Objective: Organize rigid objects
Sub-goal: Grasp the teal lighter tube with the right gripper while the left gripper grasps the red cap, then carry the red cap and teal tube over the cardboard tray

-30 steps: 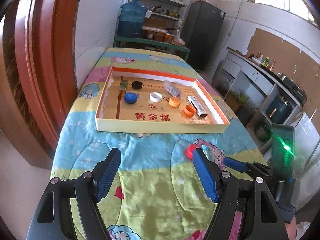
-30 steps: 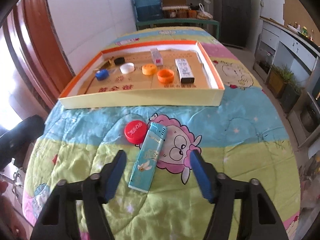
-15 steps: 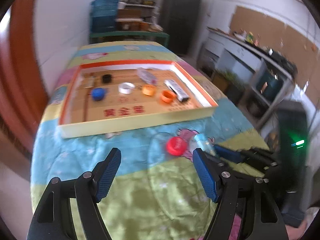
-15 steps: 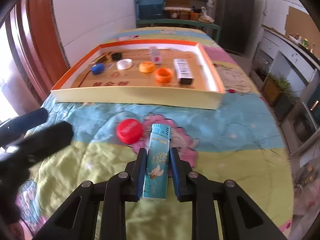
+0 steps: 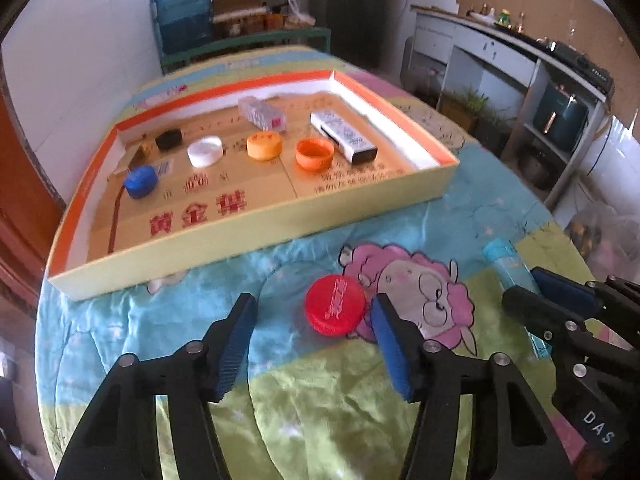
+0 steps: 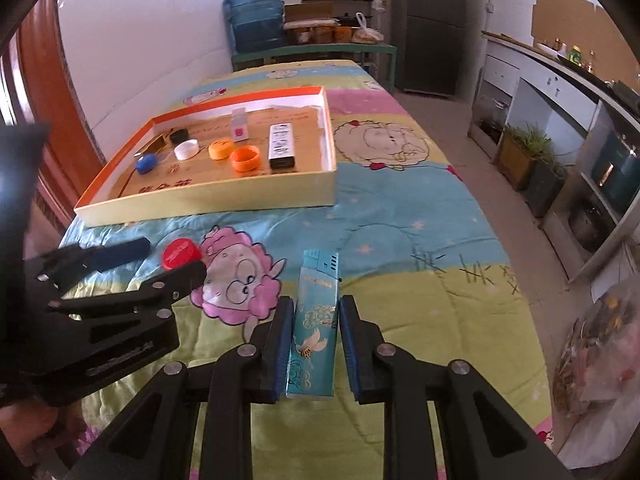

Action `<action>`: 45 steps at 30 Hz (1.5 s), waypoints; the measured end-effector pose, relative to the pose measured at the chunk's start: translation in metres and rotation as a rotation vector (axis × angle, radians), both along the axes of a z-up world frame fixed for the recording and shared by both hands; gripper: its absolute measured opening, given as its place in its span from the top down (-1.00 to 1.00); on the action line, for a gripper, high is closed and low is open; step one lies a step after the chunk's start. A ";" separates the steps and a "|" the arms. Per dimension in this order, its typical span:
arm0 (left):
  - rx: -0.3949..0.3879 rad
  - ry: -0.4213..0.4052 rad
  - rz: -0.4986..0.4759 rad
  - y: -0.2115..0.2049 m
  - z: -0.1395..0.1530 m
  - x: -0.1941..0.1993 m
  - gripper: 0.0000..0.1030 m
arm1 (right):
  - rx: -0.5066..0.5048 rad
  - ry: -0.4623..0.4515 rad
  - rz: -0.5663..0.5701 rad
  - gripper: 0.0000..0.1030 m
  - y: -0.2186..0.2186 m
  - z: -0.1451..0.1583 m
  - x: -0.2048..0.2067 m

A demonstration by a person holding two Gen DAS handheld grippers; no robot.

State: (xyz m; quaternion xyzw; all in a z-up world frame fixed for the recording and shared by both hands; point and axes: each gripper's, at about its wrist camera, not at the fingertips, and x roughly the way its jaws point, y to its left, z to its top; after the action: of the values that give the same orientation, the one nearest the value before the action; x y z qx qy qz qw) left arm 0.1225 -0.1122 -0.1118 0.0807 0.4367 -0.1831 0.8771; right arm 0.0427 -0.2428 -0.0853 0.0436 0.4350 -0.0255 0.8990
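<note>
I have two pairs of tongs at work over the counter, which is covered with a cartoon-sheep quilt (image 6: pixel 400 240), and I place everything from the shallow box (image 5: pixel 248 236) at the far side.

My right tongs (image 6: pixel 314 344) are clenched on the teal lighter (image 6: pixel 316 320). Its long axis runs straight out along my fingers toward the far end of the counter, so it sits lengthwise in the grip, and it lies to the near right of the box's front right corner.

My left tongs (image 5: pixel 312 340) are closing, with nothing pressed between them yet. The red cap (image 5: pixel 335 310) lies flat on the quilt just short of the box's front wall. It sits toward the right blue pad (image 5: pixel 390 344), close to or touching its tip, with a wide gap to the left pad. I judge I must shift right a little so the cap centres before the pads meet.

Inside the box, a row of caps (blue (image 5: pixel 140 181), white (image 5: pixel 205 151), yellow-orange (image 5: pixel 264 145), open orange (image 5: pixel 315 154)) fills the middle, with a black-ended white stick (image 5: pixel 344 136) at the right. The bare floor lies along the front, behind the near wall. That wall is the edge both loads must clear. My two tongs stand near each other, so I would carry them in one at a time.
</note>
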 end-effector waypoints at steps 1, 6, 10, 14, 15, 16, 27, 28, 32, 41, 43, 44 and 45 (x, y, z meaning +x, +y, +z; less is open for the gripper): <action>-0.004 -0.004 0.001 -0.001 0.000 0.001 0.02 | 0.003 -0.001 0.000 0.54 -0.001 0.000 0.000; -0.009 -0.020 -0.006 0.000 0.002 -0.002 0.40 | 0.012 -0.002 0.010 0.54 0.000 0.000 -0.001; -0.033 -0.023 0.002 0.006 0.006 -0.005 0.40 | 0.017 -0.002 0.025 0.54 0.003 0.000 0.001; -0.043 -0.030 0.006 0.008 0.012 -0.009 0.40 | 0.016 -0.006 0.039 0.56 0.007 0.002 0.002; -0.044 -0.029 0.009 0.008 0.014 -0.009 0.40 | 0.014 -0.008 0.041 0.56 0.008 0.002 0.003; -0.040 -0.032 0.016 0.009 0.016 -0.010 0.40 | 0.012 -0.012 0.044 0.56 0.010 0.004 0.003; -0.121 -0.069 0.072 0.044 0.045 -0.017 0.40 | -0.008 -0.063 0.082 0.57 0.027 0.028 0.013; -0.126 -0.073 0.077 0.047 0.048 -0.017 0.40 | -0.009 -0.070 0.086 0.57 0.028 0.031 0.014; -0.154 -0.097 0.105 0.063 0.063 -0.018 0.40 | -0.017 -0.102 0.102 0.57 0.034 0.046 0.018; -0.177 -0.146 0.147 0.092 0.088 -0.009 0.40 | -0.010 -0.161 0.162 0.57 0.053 0.074 0.037; -0.184 -0.152 0.157 0.098 0.092 -0.005 0.40 | -0.006 -0.168 0.172 0.57 0.056 0.078 0.042; -0.186 -0.154 0.161 0.101 0.093 -0.003 0.40 | -0.003 -0.174 0.179 0.57 0.059 0.080 0.046; -0.186 -0.157 0.165 0.102 0.094 -0.001 0.40 | 0.000 -0.177 0.183 0.57 0.060 0.081 0.048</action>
State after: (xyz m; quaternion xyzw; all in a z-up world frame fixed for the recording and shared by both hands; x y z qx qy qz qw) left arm 0.1214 -0.0100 -0.0182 -0.0230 0.3530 -0.1430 0.9244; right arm 0.0909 -0.1827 -0.0047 0.0057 0.3563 0.0606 0.9324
